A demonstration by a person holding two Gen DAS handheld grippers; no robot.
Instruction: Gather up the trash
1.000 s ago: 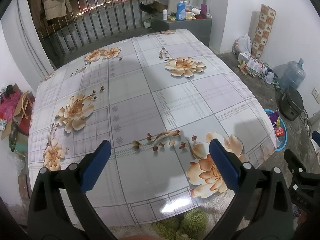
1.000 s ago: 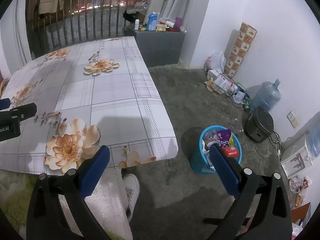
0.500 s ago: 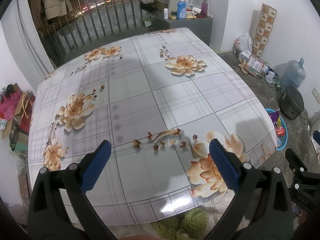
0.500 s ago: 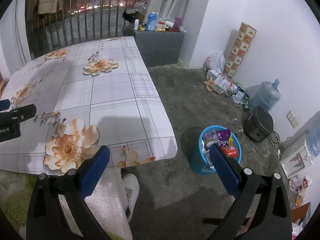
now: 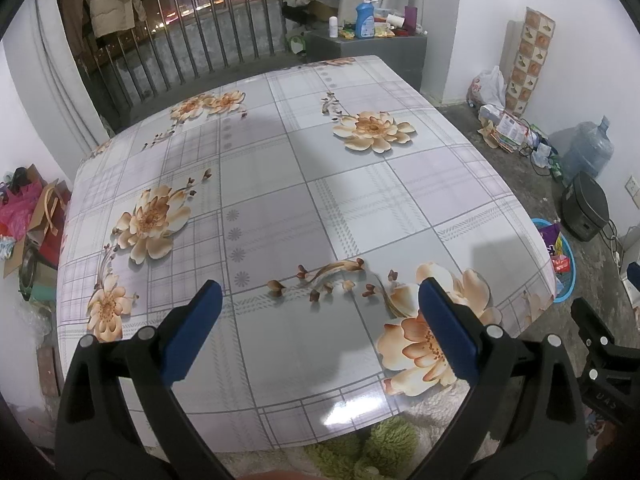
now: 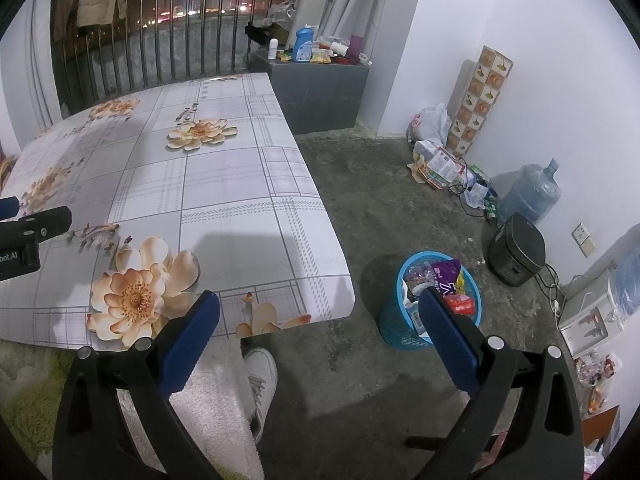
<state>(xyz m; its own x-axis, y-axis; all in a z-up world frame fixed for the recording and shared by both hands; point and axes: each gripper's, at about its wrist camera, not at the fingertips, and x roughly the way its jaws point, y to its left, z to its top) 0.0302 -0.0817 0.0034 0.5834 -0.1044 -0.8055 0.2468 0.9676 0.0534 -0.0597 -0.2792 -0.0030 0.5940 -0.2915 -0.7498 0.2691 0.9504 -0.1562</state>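
A blue mesh trash basket [image 6: 394, 326] stands on the concrete floor right of the table, filled with wrappers [image 6: 446, 280]; it also shows in the left wrist view [image 5: 566, 280]. The table with a floral plaid cloth [image 5: 280, 208] carries no loose trash. My left gripper [image 5: 318, 304] is open and empty over the table's near edge. My right gripper [image 6: 318, 312] is open and empty, held over the floor by the table's right corner [image 6: 340, 304], left of the basket.
A rice cooker [image 6: 516, 250], a water jug [image 6: 530, 192] and a pile of packets and bags [image 6: 436, 164] lie along the right wall. A grey cabinet [image 6: 320, 88] with bottles stands behind the table. My white shoe [image 6: 262, 380] is on the floor.
Both grippers have drifted very slightly; the views are almost the same. Both stay open and empty.
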